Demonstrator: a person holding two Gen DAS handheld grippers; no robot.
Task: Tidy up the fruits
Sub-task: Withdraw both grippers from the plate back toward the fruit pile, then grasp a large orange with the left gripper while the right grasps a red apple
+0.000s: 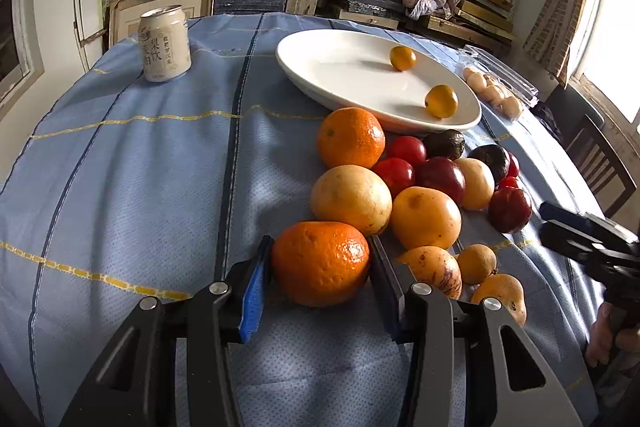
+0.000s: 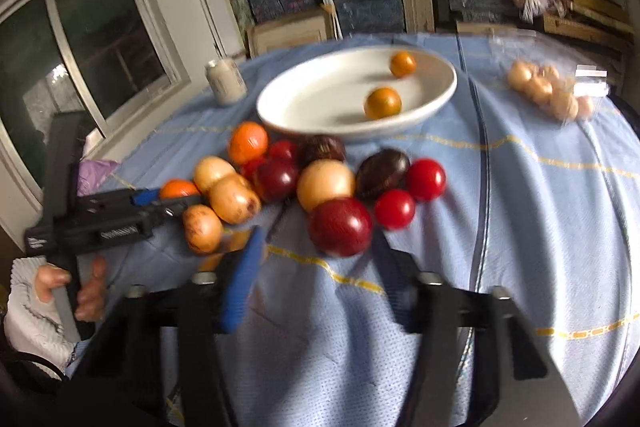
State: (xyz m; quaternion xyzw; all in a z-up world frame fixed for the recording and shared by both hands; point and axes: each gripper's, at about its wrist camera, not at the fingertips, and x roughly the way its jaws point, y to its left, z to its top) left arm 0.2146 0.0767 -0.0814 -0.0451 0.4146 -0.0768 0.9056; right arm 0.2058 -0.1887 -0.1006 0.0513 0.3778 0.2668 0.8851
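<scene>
A large orange (image 1: 320,263) sits on the blue cloth between the pads of my left gripper (image 1: 320,243), which press on both its sides. Behind it lies a pile of fruit: another orange (image 1: 350,137), yellow fruits (image 1: 351,199), red tomatoes (image 1: 406,149) and dark avocados (image 1: 444,143). The white oval plate (image 1: 340,67) holds two small orange fruits (image 1: 441,101). In the blurred right wrist view, my right gripper (image 2: 316,235) stands around a dark red fruit (image 2: 340,227), with a gap at its blue left finger (image 2: 244,267).
A pale drink can (image 1: 164,43) stands at the far left of the table. A clear box of small tan fruits (image 1: 496,93) lies right of the plate. Shelves of stacked boxes rise behind the table, and a dark chair (image 1: 600,163) stands at the right.
</scene>
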